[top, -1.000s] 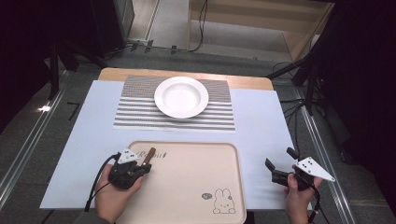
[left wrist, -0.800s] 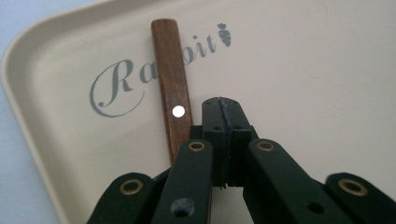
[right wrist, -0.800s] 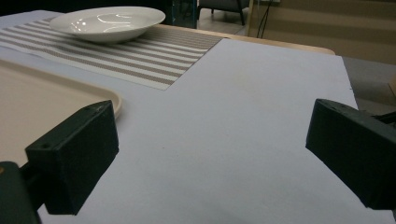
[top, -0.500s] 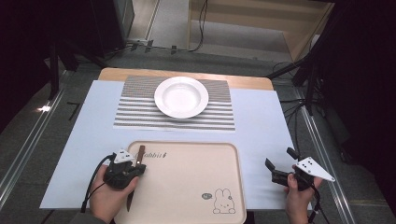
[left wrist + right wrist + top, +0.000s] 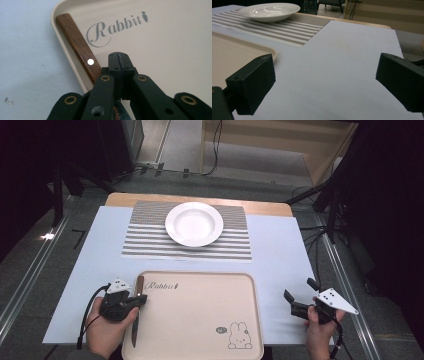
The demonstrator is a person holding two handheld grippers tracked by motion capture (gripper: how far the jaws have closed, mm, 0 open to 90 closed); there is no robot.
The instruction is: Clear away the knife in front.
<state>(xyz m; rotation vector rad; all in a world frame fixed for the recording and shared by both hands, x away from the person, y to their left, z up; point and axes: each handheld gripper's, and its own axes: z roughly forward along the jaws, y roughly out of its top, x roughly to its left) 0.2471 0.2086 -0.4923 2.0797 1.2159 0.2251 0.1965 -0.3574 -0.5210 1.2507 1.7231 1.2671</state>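
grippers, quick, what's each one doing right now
Left gripper: shut on the wooden-handled knife.
Right gripper: open, holding nothing.

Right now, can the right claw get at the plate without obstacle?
Probably yes: the right claw stands open over bare table, and only the flat striped mat lies before the plate.

Under my left gripper (image 5: 141, 299), black all over, I see the knife's (image 5: 82, 51) dark brown wooden handle on a beige tray (image 5: 200, 320) printed with grey "Rabbit" lettering. Ahead lie a white plate (image 5: 194, 223) and grey-and-white striped mat (image 5: 150, 242).
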